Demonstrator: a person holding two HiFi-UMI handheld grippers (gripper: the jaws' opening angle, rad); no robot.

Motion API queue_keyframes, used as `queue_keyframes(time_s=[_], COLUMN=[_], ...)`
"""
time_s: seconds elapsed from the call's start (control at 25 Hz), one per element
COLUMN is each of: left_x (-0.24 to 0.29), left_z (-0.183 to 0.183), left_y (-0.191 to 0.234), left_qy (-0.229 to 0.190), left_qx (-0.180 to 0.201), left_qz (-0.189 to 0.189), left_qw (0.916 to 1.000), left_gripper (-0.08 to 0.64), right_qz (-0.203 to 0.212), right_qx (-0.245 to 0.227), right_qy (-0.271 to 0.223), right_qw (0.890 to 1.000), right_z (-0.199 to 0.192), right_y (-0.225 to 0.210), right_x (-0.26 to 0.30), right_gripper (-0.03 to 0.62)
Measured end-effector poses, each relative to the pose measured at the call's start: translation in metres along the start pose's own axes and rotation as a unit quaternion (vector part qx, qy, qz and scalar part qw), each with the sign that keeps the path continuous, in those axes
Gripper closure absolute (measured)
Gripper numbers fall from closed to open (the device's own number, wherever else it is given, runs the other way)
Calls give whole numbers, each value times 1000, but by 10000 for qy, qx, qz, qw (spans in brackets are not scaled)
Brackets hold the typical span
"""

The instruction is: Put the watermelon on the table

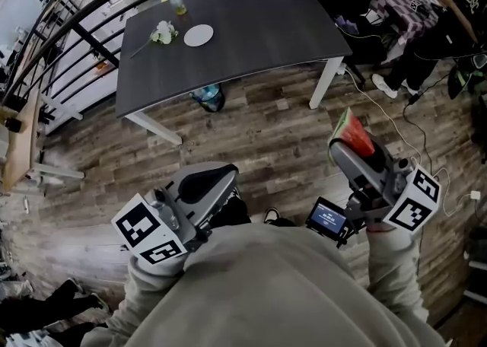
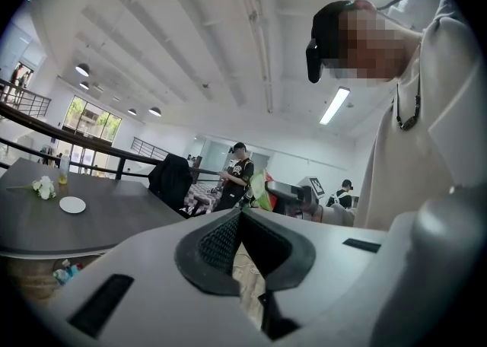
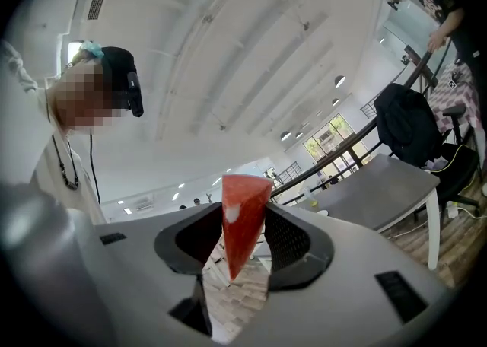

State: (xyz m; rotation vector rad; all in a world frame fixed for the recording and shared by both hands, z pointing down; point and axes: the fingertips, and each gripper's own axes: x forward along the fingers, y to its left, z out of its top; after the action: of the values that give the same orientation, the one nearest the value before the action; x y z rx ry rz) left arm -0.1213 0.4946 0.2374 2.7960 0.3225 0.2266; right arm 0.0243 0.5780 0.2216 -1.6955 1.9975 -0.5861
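table top (image 1: 251,33) looks like smooth matt dark grey laminate, on white painted legs (image 1: 323,83). floor (image 1: 251,132) is wood-look plank, grainy and worn. left gripper (image 1: 221,179) and right gripper (image 1: 344,148) are smooth pale grey plastic with ribbed black rubbery pads (image 3: 293,243). watermelon (image 1: 352,134) face is smooth red with a slight sheen. sleeve (image 1: 388,262) is soft beige cloth.

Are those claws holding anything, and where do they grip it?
The right gripper pinches a watermelon slice across its red flesh; the left gripper holds nothing.
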Motion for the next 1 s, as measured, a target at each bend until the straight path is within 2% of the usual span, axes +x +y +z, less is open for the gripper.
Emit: queue_keyframes(time_s=[0.52, 1.0], left_x=[-1, -5], left_z=[16, 39], left_y=[42, 117], left_qy=[-127, -161], left_qx=[-78, -200], left_qz=[-291, -745], left_qw=[9995, 9969], left_gripper=[557, 557], right_qz=[-259, -526], right_qx=[-103, -225], right_qy=[-4, 0], right_qw=[9996, 9984], right_z=[2, 12], right_y=[-4, -14], right_x=[32, 107], right_gripper=[405, 405])
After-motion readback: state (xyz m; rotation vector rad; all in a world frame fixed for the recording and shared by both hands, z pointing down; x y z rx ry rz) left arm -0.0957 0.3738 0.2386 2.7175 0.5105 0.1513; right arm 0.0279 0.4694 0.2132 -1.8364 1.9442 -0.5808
